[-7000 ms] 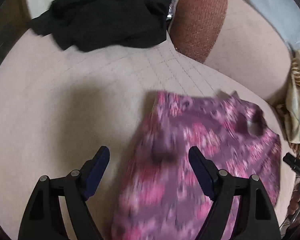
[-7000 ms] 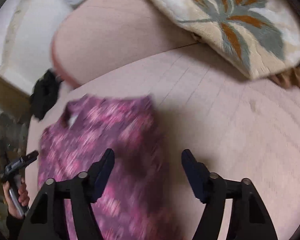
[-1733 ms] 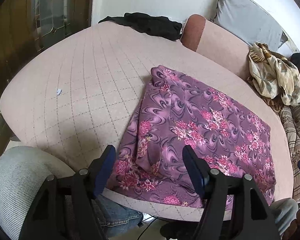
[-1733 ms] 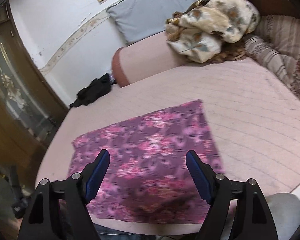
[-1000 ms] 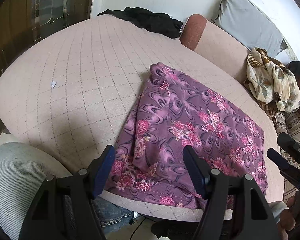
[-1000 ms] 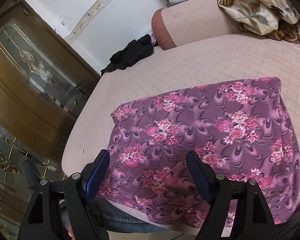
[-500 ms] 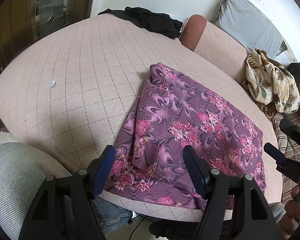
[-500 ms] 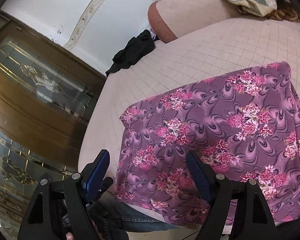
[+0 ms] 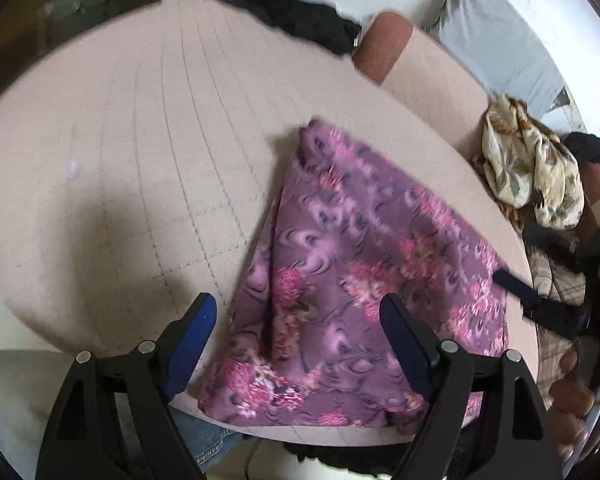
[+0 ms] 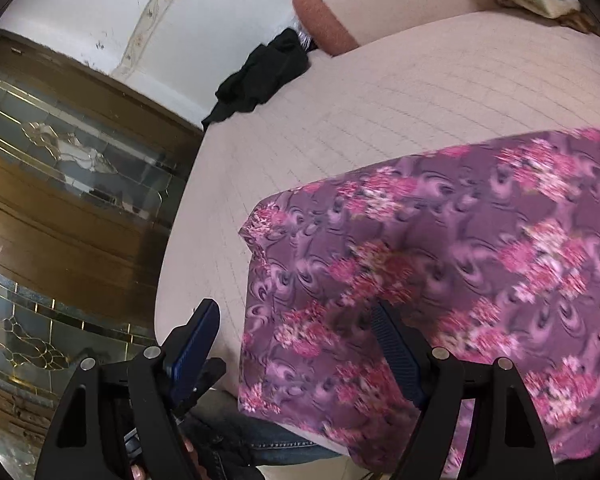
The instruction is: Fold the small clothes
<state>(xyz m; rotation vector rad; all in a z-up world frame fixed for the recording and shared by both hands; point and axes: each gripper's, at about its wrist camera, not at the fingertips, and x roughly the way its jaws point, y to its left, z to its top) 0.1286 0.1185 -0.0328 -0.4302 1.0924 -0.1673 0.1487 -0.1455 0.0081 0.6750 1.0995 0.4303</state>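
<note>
A purple floral garment lies flat on the pink quilted surface, its near hem hanging over the front edge. My left gripper hovers above the hem's left part, jaws opening, no cloth pinched between them. One finger of my right gripper shows over the garment's right side. In the right wrist view my right gripper stands open above the garment, near its left corner, with nothing gripped. Both views are blurred by motion.
A black garment lies at the far edge beside a rust sofa arm. A grey pillow and crumpled floral cloth sit at right. A wooden glass-panelled door stands left. The person's jeans show below the front edge.
Both grippers have come closer to the garment's near hem. The left jaws stand wider than before. The right gripper has shifted left, towards the garment's left corner.
</note>
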